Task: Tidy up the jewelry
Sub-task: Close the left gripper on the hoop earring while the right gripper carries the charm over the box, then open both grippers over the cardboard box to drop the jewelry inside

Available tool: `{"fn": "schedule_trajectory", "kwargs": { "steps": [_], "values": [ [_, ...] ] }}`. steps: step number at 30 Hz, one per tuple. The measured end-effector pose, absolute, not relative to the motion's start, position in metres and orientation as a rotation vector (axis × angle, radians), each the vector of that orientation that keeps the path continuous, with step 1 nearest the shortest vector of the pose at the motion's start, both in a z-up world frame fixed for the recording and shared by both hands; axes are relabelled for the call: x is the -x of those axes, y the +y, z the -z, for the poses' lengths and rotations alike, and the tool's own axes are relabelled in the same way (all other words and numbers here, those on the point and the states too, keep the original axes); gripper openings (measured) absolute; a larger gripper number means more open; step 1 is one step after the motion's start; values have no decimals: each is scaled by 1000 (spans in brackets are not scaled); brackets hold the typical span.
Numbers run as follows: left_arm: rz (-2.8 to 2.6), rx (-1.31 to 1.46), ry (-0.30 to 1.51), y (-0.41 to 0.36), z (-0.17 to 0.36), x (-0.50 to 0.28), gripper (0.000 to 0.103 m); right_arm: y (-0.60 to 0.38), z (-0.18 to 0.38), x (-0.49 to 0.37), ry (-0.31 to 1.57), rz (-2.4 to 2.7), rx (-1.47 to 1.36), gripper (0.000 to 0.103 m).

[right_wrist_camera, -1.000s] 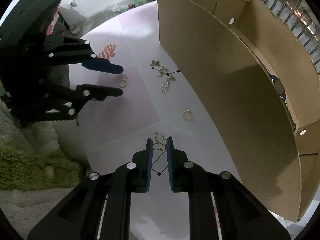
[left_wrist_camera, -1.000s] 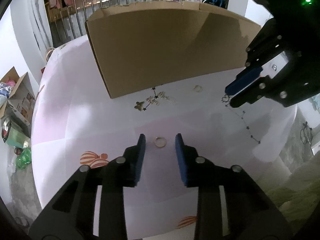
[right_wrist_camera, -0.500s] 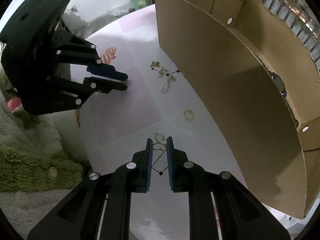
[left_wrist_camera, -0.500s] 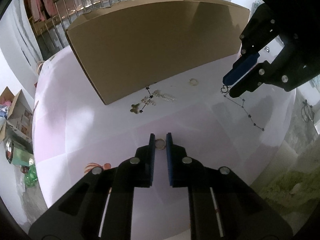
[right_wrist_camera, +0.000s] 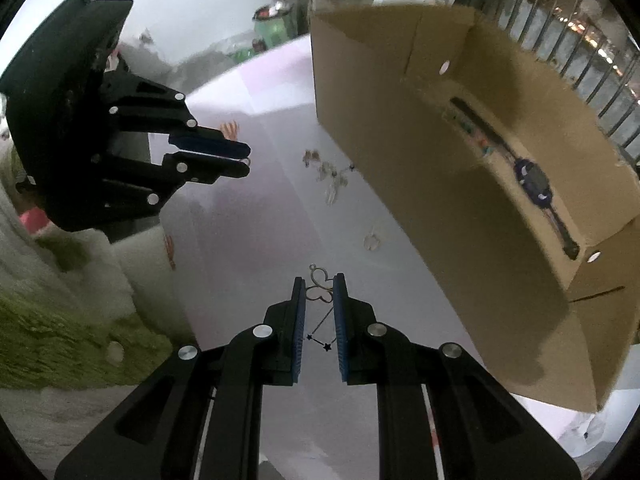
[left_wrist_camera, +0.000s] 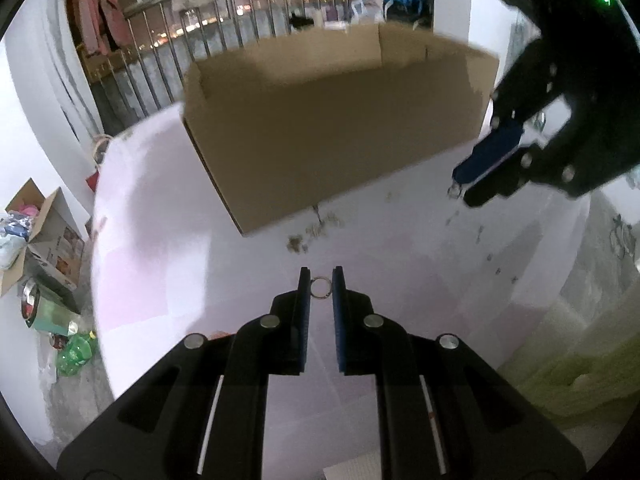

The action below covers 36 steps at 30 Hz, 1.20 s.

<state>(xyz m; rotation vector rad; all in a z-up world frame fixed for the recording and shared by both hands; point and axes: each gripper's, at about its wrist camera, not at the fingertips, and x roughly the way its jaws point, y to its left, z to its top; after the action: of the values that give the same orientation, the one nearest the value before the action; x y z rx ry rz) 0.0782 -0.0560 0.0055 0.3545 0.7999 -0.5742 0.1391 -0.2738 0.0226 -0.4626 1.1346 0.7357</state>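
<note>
Both tongs clamped, left tongs (left_wrist_camera: pixel 320 280) on a ring (left_wrist_camera: pixel 320 288), right tongs (right_wrist_camera: pixel 319 294) on a necklace (right_wrist_camera: pixel 320 292); loose jewelry (right_wrist_camera: pixel 328 178) ahead unsorted beside the box (right_wrist_camera: pixel 460 208).

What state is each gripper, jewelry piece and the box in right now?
left gripper: shut on ring
right gripper: shut on butterfly necklace, chain hanging
cardboard box: open-topped, jewelry inside
loose charms: lying on table
small ring: lying on table
</note>
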Motion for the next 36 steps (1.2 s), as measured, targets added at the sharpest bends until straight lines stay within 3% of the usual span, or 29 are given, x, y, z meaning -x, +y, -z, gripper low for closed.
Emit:
{"fn": "schedule_trajectory", "kwargs": {
  "steps": [10,14,23,25,27,36],
  "values": [
    [687,-230,583,-69,-101,-99,10,-293,-103,-137,879,-665,335,14],
    [738,-234,625,-101,-95,-138,10,-315,-111,-162,854,-575,317,14],
    [769,-201,811,-157,-50,-202,10,-355,-71,-225,982,-461,236,14],
    [755,-206,822,-161,-46,-207,15,-357,-65,-229,986,-452,234,14],
    [740,-204,821,-162,-45,-211,32,-359,-62,-231,981,-457,235,15],
    [703,-199,757,-156,-63,-202,44,-370,-72,-215,921,-434,187,21]
  ]
}}
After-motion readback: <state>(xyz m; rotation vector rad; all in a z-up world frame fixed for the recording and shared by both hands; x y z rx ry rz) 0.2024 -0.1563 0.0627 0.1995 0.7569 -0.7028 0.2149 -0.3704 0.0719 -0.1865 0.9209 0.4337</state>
